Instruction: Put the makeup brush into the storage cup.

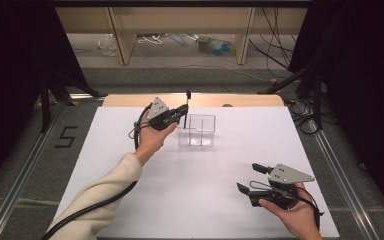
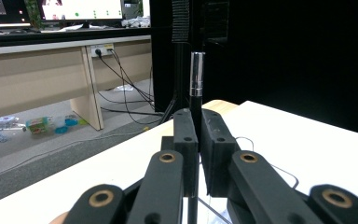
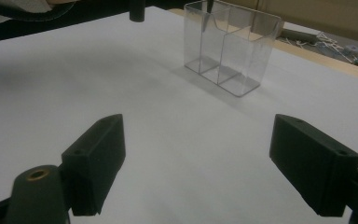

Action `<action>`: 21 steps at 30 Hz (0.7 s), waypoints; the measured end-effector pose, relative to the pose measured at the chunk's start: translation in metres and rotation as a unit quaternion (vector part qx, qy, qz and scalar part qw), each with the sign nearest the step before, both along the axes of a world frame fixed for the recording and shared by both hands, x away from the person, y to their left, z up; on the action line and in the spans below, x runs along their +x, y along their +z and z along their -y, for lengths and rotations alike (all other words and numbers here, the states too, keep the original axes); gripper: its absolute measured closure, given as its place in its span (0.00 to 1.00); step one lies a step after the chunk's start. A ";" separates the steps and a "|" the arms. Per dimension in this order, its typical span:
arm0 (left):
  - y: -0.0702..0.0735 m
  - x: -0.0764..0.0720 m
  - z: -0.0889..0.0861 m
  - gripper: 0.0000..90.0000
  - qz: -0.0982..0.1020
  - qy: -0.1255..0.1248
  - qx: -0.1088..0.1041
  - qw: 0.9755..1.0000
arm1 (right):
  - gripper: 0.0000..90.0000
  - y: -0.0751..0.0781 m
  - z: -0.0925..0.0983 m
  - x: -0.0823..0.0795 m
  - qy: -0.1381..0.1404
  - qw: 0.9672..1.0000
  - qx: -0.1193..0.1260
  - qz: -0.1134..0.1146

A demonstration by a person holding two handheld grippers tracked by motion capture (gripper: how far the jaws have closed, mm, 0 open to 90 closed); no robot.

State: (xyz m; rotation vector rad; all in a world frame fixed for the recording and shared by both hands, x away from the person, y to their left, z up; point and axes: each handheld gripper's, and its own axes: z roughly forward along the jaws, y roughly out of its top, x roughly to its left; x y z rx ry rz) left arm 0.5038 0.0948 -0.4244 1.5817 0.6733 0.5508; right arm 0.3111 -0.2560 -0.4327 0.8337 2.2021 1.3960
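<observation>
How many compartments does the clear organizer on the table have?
2. The clear organizer has a left compartment, where the left gripper holds a black pen upright at its rim, and a right compartment beside it. No further divider is visible.

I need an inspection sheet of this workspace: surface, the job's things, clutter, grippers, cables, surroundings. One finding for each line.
Surface: white table top, bare around the things; wooden edge at the far side.
Job's things: black pen with silver cap, upright, its lower end entering the clear two-compartment holder.
Clutter: nothing seen on the table.
Grippers: left gripper shut on the pen, over the holder's left end; right gripper open, holding nothing, low at the near right.
Cables: black cable trailing along the left sleeve.
Surroundings: wooden bench legs, loose wires and small litter on the floor beyond.
</observation>
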 end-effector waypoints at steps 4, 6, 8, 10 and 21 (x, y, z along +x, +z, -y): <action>-0.001 0.000 0.000 0.95 -0.001 0.000 0.001 1.000 | 0.22 0.000 0.000 0.000 -0.001 1.000 -0.001 0.000; -0.002 0.000 0.000 0.95 0.000 0.001 0.003 1.000 | 0.22 0.000 0.000 0.000 0.000 1.000 0.000 0.000; -0.003 0.001 -0.001 0.95 -0.003 0.002 0.002 1.000 | 0.22 0.000 0.000 0.000 0.000 1.000 0.000 -0.001; -0.003 0.001 -0.001 0.95 -0.003 0.003 0.002 1.000 | 0.22 0.000 0.000 0.000 0.000 1.000 0.000 0.000; -0.005 0.000 -0.001 0.95 -0.009 0.004 0.004 1.000 | 0.22 0.000 0.000 0.000 0.001 1.000 0.000 0.000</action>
